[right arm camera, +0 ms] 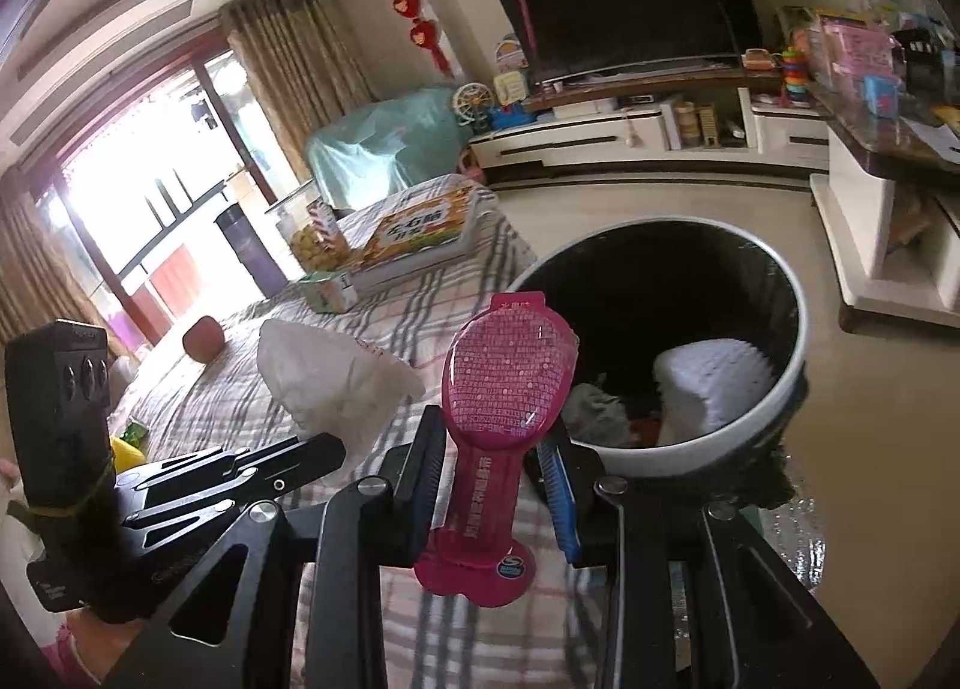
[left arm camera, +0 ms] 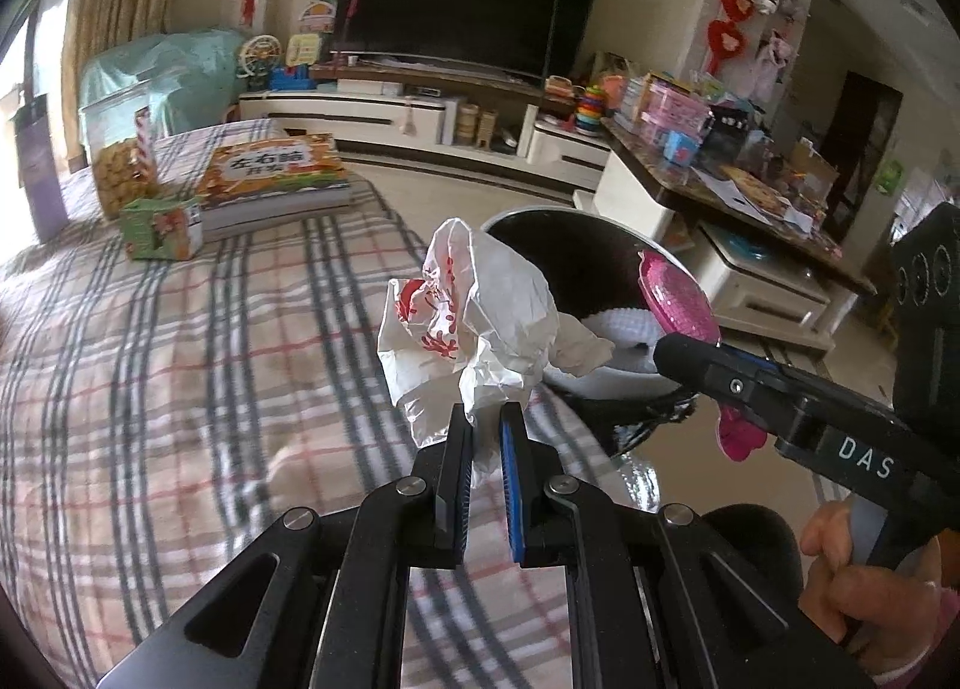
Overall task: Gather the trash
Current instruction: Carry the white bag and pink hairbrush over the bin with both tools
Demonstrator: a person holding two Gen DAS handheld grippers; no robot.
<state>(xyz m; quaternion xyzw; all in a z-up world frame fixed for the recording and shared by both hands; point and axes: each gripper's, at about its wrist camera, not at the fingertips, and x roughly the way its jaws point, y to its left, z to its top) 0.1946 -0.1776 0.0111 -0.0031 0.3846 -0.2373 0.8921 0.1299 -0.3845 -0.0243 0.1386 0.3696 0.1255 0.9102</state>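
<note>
- The left hand-held gripper (left arm camera: 485, 419) is built of black metal links with silver screws and blue ribbed pads.
- "DAS" is printed in white on the right hand-held gripper (left arm camera: 678, 356), with a pink sleeve (left arm camera: 945, 614) at four o'clock.

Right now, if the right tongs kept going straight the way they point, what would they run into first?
Probably the round white-rimmed trash bin: it sits just ahead of the right tongs, which grip a pink plastic blister package. That package's top would likely arrive over the near rim first, though depth is hard to judge.

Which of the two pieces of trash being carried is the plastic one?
The pink package clamped in the right gripper: glossy, flat, printed. The other piece, in the left gripper, is a crumpled white paper wrapper with red print.
</note>
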